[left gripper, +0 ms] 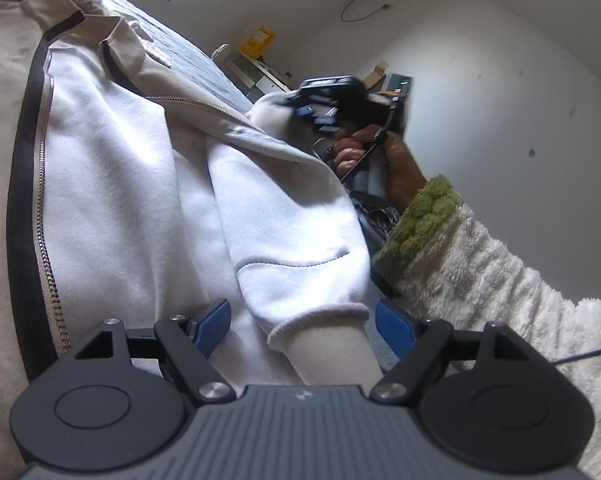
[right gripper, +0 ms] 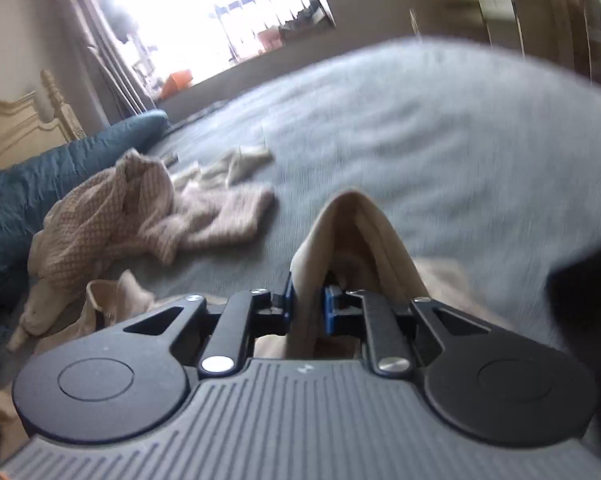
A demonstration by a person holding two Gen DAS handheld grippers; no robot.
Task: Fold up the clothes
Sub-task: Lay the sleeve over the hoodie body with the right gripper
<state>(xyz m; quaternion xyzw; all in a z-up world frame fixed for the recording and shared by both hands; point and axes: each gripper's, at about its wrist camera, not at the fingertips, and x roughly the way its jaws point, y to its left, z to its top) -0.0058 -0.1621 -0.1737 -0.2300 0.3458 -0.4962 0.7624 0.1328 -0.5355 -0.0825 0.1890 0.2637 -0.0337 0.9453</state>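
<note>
No writing can be read in either view. The yellow box (left gripper: 257,41) on the shelf beyond the bed (left gripper: 188,46) carries dark print, too small and blurred to make out; the same box is only a smear in the right wrist view.

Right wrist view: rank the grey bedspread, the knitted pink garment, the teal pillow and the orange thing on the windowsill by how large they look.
1. grey bedspread
2. knitted pink garment and teal pillow: too alike to rank, both partly hidden.
3. orange thing, smallest, though farthest away.

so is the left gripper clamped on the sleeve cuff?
No, the left gripper is open, its blue pads standing clear on either side of the sleeve cuff.
</note>
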